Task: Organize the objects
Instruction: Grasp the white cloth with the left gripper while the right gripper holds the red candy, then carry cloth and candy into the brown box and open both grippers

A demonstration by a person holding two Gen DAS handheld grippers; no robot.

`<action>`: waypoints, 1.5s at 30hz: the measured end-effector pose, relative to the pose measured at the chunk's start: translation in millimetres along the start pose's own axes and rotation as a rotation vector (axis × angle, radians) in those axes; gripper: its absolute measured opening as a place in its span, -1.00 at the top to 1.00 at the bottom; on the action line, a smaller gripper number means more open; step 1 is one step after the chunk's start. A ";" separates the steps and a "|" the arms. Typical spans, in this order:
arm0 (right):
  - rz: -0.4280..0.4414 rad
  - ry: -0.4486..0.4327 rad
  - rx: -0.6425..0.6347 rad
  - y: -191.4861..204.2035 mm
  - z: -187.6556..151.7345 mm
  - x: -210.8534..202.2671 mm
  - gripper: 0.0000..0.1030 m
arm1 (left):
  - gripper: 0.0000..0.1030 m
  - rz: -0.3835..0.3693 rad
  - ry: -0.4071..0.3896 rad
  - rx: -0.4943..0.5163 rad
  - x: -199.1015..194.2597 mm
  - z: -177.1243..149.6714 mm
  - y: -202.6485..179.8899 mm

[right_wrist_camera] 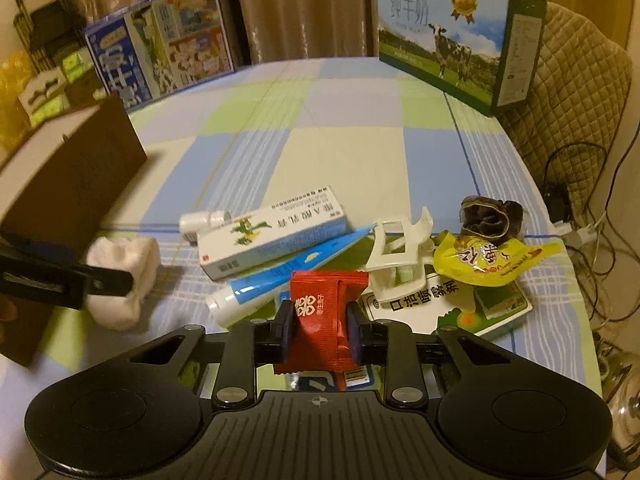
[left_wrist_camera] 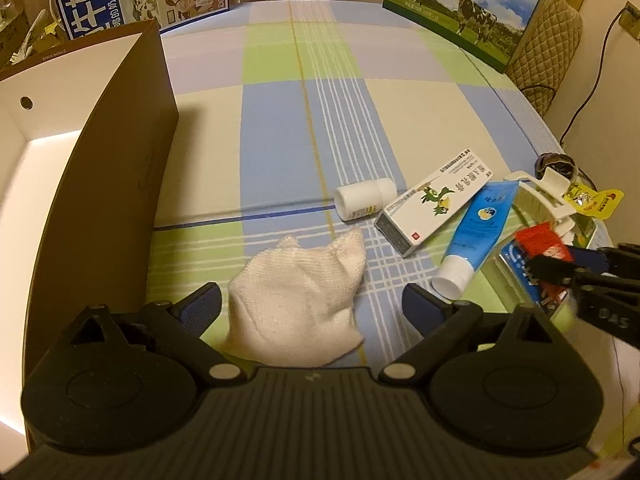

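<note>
While open-topped, brown box with white interior, contents unseen.

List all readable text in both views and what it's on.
"纯牛奶" and "PURE MILK": cow milk carton.
"口洁喷雾剂": flat green-white box.
Double-happiness "囍" sign: red packet held in the right gripper.
"DAS": right gripper's body, seen from the left wrist.
Too small or blurred: white medicine box, blue tube, yellow packet, bottle, blue carton.

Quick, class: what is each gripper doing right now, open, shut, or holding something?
Left gripper: open, fingers on either side of the white cloth, not gripping it.
Right gripper: shut on the red snack packet.
</note>
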State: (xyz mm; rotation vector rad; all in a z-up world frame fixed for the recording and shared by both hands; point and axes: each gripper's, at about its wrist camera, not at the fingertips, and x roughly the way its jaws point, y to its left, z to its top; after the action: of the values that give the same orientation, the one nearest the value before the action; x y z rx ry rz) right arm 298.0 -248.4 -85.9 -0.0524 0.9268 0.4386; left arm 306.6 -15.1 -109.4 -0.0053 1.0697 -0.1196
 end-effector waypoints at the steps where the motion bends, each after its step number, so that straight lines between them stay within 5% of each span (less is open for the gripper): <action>1: 0.008 -0.002 0.010 -0.8 0.4 -3.2 0.54 | -0.81 0.003 0.002 0.001 1.2 0.3 0.3; 13: 0.049 -0.010 0.049 -0.9 -4.7 -25.1 0.54 | -0.65 0.034 0.036 0.019 20.0 0.8 -0.2; 19: 0.052 -0.016 0.058 -0.5 -6.5 -33.4 0.54 | -0.31 0.044 0.035 0.024 25.8 0.7 2.6; 21: 0.056 -0.017 0.060 1.1 -6.9 -36.1 0.54 | 0.02 0.010 0.031 0.017 23.7 -0.6 3.9; 24: 0.066 -0.019 0.058 5.4 -7.7 -40.5 0.54 | 0.24 0.001 0.005 0.022 17.6 -3.4 3.2; 35: 0.140 -0.039 0.051 39.7 -2.3 -65.5 0.54 | 0.30 -0.135 -0.086 -0.043 -48.0 -17.5 14.0; 45: 0.327 -0.078 -0.069 135.3 19.0 -78.3 0.54 | 0.30 -0.117 -0.257 -0.134 -139.6 -21.1 78.7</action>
State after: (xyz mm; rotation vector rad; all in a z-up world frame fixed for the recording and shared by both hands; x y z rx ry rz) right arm 219.5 -147.7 6.1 0.0543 0.8456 0.7706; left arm 229.4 78.2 -2.4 -0.1998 0.8189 -0.1483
